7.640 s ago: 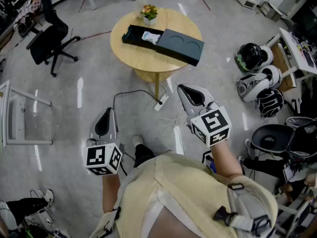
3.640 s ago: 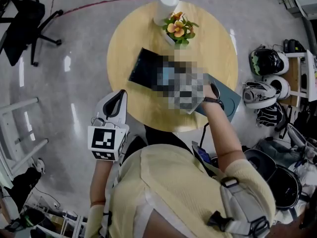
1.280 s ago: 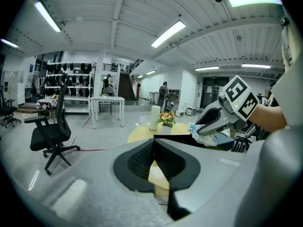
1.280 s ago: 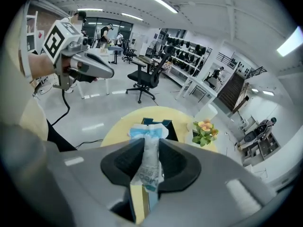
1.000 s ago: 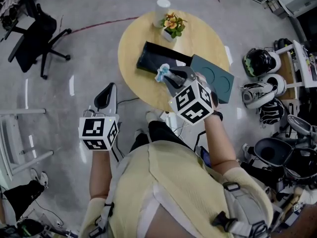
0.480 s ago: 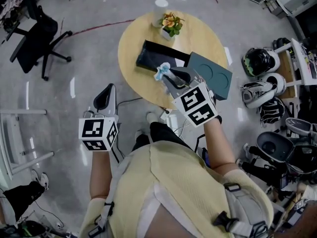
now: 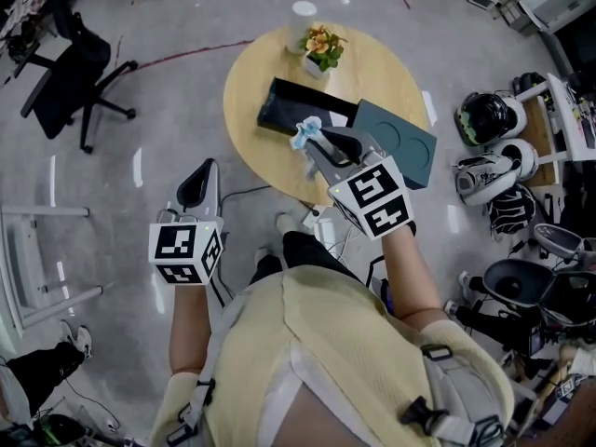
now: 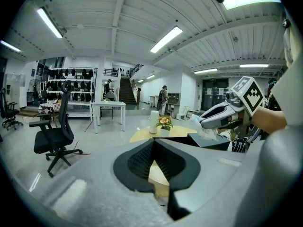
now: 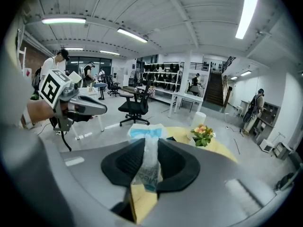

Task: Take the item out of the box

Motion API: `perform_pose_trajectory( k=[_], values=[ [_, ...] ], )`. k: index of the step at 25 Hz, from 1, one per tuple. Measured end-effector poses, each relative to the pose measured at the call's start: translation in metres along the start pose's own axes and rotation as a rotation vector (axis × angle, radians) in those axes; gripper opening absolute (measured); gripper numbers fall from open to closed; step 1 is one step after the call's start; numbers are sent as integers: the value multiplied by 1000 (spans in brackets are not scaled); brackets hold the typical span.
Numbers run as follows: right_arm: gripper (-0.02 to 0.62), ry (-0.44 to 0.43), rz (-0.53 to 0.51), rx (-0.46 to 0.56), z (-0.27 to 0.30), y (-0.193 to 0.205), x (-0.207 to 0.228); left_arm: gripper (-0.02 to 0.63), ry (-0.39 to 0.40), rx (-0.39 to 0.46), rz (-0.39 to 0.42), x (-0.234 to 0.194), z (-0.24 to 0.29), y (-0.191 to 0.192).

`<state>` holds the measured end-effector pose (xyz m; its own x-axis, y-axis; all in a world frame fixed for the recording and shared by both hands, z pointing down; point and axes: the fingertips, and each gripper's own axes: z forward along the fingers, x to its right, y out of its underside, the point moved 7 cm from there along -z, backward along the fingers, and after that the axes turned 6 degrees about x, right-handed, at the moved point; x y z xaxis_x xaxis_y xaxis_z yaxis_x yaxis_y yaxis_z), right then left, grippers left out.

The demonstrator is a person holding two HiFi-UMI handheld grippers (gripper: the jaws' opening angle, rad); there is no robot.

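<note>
A crumpled white and blue plastic packet (image 7: 304,134) hangs in my right gripper (image 7: 311,144), shut on it just above the near edge of the open black box (image 7: 287,106) on the round wooden table (image 7: 262,60). In the right gripper view the packet (image 9: 147,161) is pinched between the pads and sticks out past the right gripper (image 9: 148,169). The box's dark lid (image 7: 400,143) lies to the right, partly under that arm. My left gripper (image 7: 198,181) hangs shut and empty over the floor, left of the table; in its own view the left gripper (image 8: 152,149) points toward the table.
A small flower pot (image 7: 321,45) and a white cylinder (image 7: 304,11) stand at the table's far edge. A black office chair (image 7: 67,60) is at the far left. Helmets (image 7: 486,117) and gear crowd the right side. Cables lie on the floor below the table.
The packet, earlier lying in the box, is now held up in my right gripper. Over the last second that gripper shifted only slightly toward me. The left gripper stayed put.
</note>
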<state>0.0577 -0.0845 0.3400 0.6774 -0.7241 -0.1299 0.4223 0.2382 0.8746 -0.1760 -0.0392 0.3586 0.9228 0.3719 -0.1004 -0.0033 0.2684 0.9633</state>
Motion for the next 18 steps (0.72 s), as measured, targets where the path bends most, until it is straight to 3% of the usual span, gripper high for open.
perform_pose_trajectory(
  k=[18],
  values=[
    [95,-21,77,45,9,-3,8,6,-5,5,-15,-4,12,-3]
  ],
)
